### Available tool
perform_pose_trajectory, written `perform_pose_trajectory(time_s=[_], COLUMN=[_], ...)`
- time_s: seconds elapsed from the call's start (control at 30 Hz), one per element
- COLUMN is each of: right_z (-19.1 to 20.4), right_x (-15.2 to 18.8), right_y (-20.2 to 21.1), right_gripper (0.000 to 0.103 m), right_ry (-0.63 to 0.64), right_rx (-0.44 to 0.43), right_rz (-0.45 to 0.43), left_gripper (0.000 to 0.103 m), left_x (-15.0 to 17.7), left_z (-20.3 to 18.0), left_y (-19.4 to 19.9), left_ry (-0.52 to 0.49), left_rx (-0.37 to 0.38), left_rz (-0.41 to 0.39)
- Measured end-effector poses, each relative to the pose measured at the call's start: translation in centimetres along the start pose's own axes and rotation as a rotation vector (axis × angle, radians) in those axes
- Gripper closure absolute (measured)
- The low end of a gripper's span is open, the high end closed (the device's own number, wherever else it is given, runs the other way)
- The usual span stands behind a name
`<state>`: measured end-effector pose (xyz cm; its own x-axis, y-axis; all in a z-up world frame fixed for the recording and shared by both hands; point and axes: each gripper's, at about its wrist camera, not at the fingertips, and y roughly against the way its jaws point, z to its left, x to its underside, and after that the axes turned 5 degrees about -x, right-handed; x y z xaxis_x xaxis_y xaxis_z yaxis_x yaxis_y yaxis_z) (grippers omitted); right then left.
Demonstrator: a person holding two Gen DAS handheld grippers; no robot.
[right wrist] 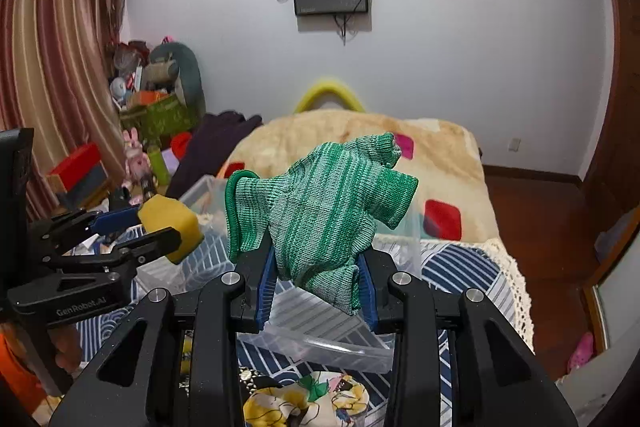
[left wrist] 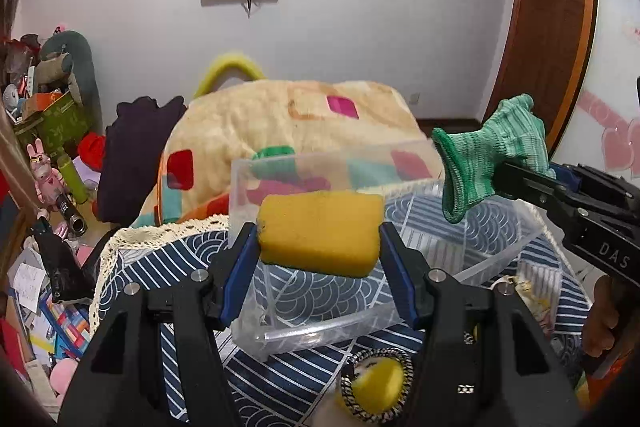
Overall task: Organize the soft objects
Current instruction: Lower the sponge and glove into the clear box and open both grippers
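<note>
Here, your left hand-held gripper (left wrist: 318, 245) pinched the yellow sponge (left wrist: 320, 229) crosswise, directly above the clear bin (left wrist: 360, 323). Your right hand-held gripper (right wrist: 316, 287) clamped the green glove (right wrist: 320, 211) over the bin's right side.

Two close claw-mounted views, shared clear bin (left wrist: 280, 307)

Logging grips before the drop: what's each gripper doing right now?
Left gripper: shut on the yellow sponge.
Right gripper: shut on the green knit glove.

A surface covered by a blue-and-white patterned, lace-edged cloth (left wrist: 132, 267) bears a clear plastic bin (left wrist: 320, 331), a yellow ornate-rimmed object (left wrist: 378, 389) and a floral item (right wrist: 296, 401).
</note>
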<state>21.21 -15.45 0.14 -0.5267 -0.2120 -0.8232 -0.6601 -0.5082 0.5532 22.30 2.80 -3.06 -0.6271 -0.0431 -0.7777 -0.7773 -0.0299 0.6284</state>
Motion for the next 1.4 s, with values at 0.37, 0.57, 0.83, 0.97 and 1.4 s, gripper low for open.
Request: perform_pose_trajectory(time_s=[0.37, 0.57, 0.83, 0.97, 1.4], right_z=[-0.2, -0.1, 0.3, 0.6, 0.9], right_x=[0.4, 0.6, 0.7, 0.6, -0.8], right_y=[-3.6, -4.1, -4.1, -3.5, 0.8], right_gripper=[0.071, 0.069, 0.065, 0.061, 0.034], right_ry=[0.026, 0.044, 0.084, 0.109, 0.11], right_rx=[-0.013, -0.017, 0.009, 0.02, 0.028], right_rz=[0.147, 0.182, 0.189, 0.172, 0.035], left_gripper=[0.044, 0.042, 0.027, 0.027, 0.013], left_x=[0.3, 0.4, 0.4, 0.3, -0.1], left_z=[-0.4, -0.5, -0.7, -0.6, -0.1], left_y=[-3.1, -3.8, -3.6, -2.7, 2.6], left_ry=[-0.035, -0.041, -0.044, -0.036, -0.021], left_rx=[-0.007, -0.007, 0.003, 0.01, 0.013], left_rz=[0.083, 0.1, 0.095, 0.085, -0.027])
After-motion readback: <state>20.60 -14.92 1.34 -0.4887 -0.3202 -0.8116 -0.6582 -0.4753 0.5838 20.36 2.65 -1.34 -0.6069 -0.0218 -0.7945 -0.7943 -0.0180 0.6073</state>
